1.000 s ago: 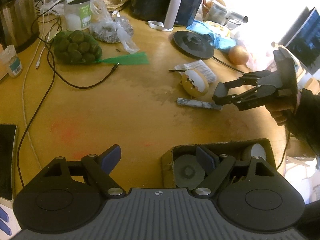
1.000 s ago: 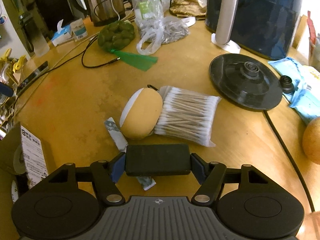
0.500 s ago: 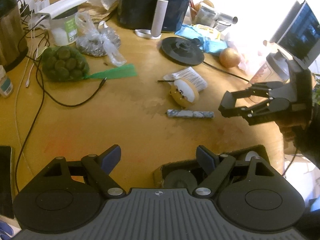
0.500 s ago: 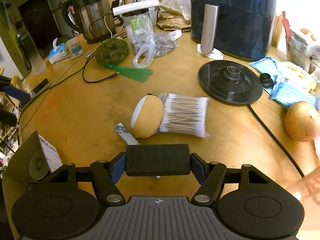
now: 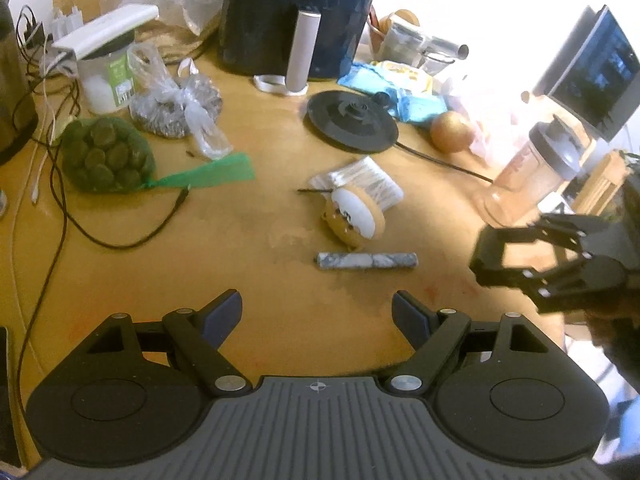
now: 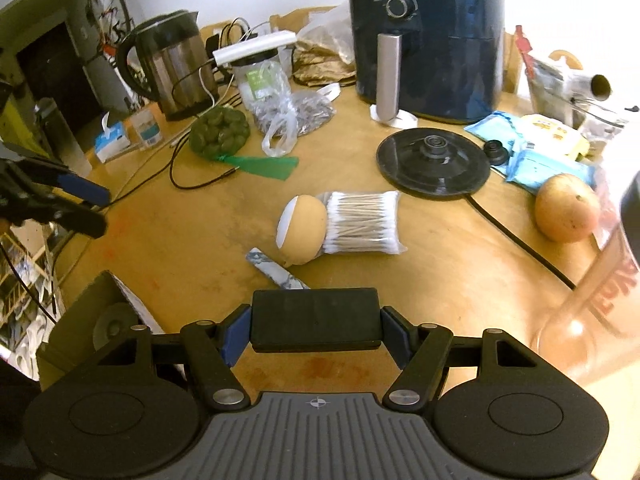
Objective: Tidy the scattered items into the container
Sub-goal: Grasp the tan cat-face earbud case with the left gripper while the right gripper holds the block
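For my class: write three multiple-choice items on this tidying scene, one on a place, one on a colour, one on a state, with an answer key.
1. What does the cotton bud pack touch?
A. the kettle
B. the round tan toy
C. the apple

2. What colour is the block in the right tool?
A. black
B. white
C. green

3. How is the left tool?
A. shut on the marbled stick
B. shut on a cable
C. open, holding nothing

Key: 1 B, pack and toy lie pressed side by side. 2 A, the block between the blue pads is black. 3 C, its fingers stand apart over bare table; the marbled stick lies beyond them.
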